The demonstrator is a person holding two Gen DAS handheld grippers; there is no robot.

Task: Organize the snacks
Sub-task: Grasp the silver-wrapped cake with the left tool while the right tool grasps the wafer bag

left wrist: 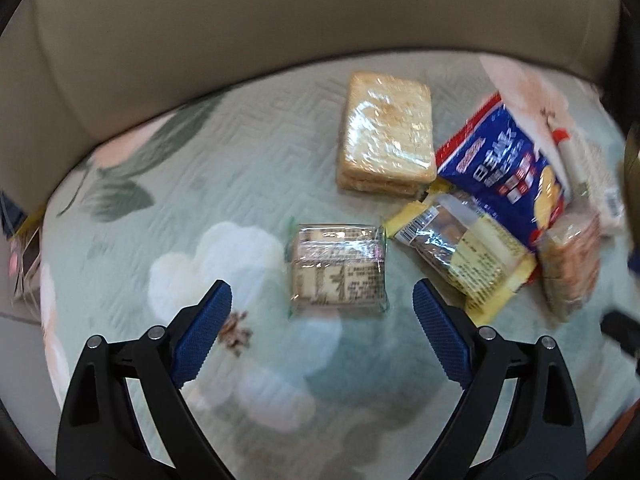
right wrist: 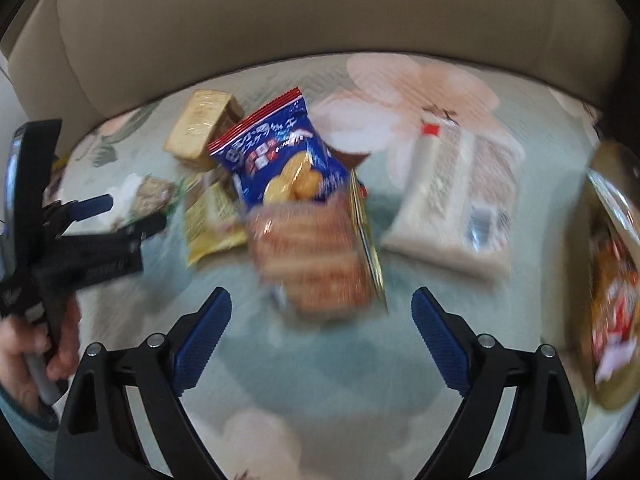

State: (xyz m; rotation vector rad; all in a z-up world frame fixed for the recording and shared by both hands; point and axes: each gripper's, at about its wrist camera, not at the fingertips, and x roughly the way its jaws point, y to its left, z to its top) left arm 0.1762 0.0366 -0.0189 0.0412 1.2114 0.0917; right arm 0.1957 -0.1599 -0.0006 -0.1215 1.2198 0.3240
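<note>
Left wrist view: left gripper (left wrist: 322,308), blue pads spread wide, empty, over a pale green quilted floral cover (left wrist: 160,208). Small clear-wrapped square snack packet (left wrist: 339,270) just ahead; wrapped toast stack (left wrist: 386,134) beyond; yellow packet (left wrist: 464,256) under a blue crisp bag (left wrist: 508,168). Open cover to the left; beige sofa back (left wrist: 280,20) behind.

Right wrist view: right gripper (right wrist: 321,308), jaws apart, empty. Blurred clear pack of brown biscuits (right wrist: 316,252) ahead; white packet (right wrist: 456,204) right. A hand (right wrist: 28,352) at left edge.
</note>
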